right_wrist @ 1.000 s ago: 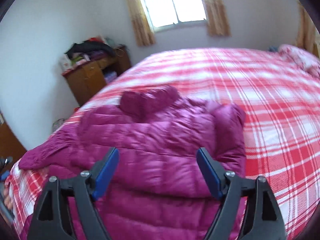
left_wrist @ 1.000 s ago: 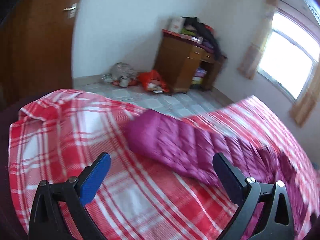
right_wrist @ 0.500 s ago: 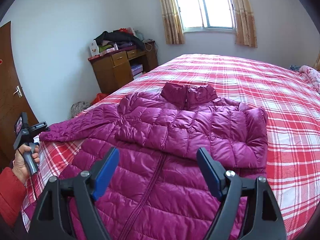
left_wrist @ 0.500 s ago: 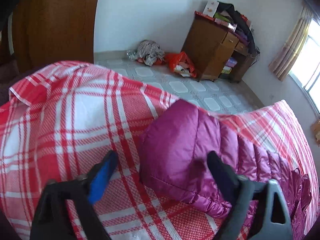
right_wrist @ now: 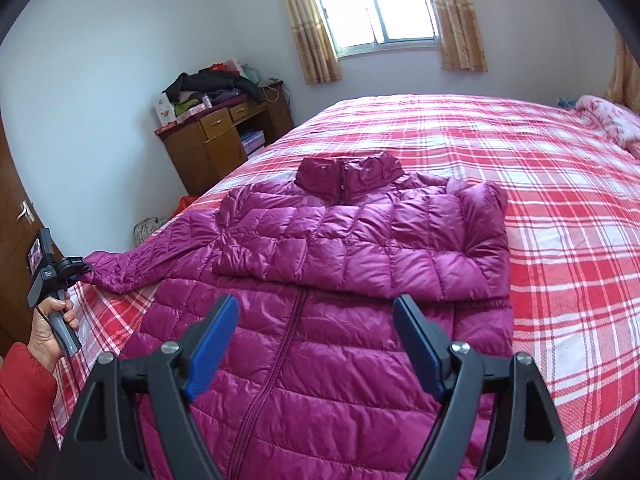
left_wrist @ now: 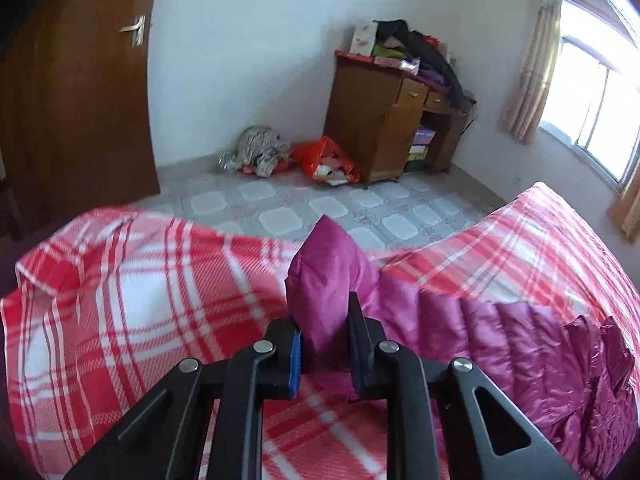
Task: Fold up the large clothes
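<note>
A magenta quilted puffer jacket point(right_wrist: 332, 320) lies front up on the red plaid bedspread point(right_wrist: 560, 184), collar towards the window. Its right sleeve point(right_wrist: 360, 248) is folded across the chest. Its other sleeve point(right_wrist: 152, 260) stretches out to the left bed edge. My left gripper point(left_wrist: 325, 322) is shut on that sleeve's cuff point(left_wrist: 328, 276), and it also shows in the right wrist view point(right_wrist: 76, 270). My right gripper point(right_wrist: 316, 312) is open and empty, held above the jacket's zip.
A wooden desk point(left_wrist: 384, 120) piled with clothes stands by the wall. A cloth bundle point(left_wrist: 260, 152) and an orange bag point(left_wrist: 326, 160) lie on the tiled floor. A brown door point(left_wrist: 80, 92) is at the left. A pink blanket point(right_wrist: 612, 120) lies at the bed's far right.
My left gripper closed in on the outstretched sleeve's cuff and shut on it. My right gripper drew back and rose, open, so the whole jacket shows.
</note>
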The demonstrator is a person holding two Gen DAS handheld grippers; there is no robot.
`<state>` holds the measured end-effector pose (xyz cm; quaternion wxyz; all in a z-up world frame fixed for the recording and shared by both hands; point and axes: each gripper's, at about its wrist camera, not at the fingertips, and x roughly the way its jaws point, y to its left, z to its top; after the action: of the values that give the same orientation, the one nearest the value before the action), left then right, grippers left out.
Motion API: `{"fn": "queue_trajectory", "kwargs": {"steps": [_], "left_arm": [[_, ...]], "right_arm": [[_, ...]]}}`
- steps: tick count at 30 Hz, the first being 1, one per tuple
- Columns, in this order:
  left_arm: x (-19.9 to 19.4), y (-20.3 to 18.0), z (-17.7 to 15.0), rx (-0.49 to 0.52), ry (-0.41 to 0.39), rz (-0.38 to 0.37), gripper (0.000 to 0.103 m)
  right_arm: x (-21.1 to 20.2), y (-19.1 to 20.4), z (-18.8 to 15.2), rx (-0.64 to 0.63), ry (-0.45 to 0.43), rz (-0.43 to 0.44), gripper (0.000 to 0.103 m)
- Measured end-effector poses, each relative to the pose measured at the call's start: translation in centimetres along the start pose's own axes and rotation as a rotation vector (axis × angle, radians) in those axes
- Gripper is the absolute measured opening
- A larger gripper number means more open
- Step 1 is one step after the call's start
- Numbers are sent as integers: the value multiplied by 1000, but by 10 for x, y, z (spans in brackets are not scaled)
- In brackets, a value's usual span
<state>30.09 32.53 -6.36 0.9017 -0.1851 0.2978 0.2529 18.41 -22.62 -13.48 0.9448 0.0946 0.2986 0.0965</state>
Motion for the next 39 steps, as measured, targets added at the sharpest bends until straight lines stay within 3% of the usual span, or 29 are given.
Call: {"fn": "queue_trajectory", "kwargs": {"steps": [4,7,12,15,19,22,26,31,32,35,36,39], "left_arm": [[-32,-44,12,49,-73,-103,15],[-78,-105,10,163,-151,-230,15],[-149,-193,-41,366,-223,-499,15],[-170,-239,-95,475,-156,-661,15],[-180,-275,-164,612,-84,-751,15],[-174,-276,-184,627,21,-794,15],[-162,-236,-169,544,107,-776,15],[-128,-147,-120,414,137,-633,17],[-121,-122,-110,364,131,-599,24],[-100,-53,-82,161,66,-468,64],[-95,-32,-75,97,27,-411,68],[-83,8,-65,33,-33,-310,69]], "right_arm": [[-5,-16,0,44,-4,-20,82],[-7,-28,1,84,-8,-34,82],[-6,-40,-1,117,0,-39,82],[-5,-44,-3,124,8,-40,82],[-7,-53,-5,139,6,-55,82],[-7,-59,-4,153,18,-36,82],[-3,-51,5,160,15,40,85],[44,2,39,131,66,304,95],[57,18,46,113,81,337,95],[108,78,64,77,157,480,95],[128,100,69,74,191,529,95],[179,167,80,15,274,588,95]]}}
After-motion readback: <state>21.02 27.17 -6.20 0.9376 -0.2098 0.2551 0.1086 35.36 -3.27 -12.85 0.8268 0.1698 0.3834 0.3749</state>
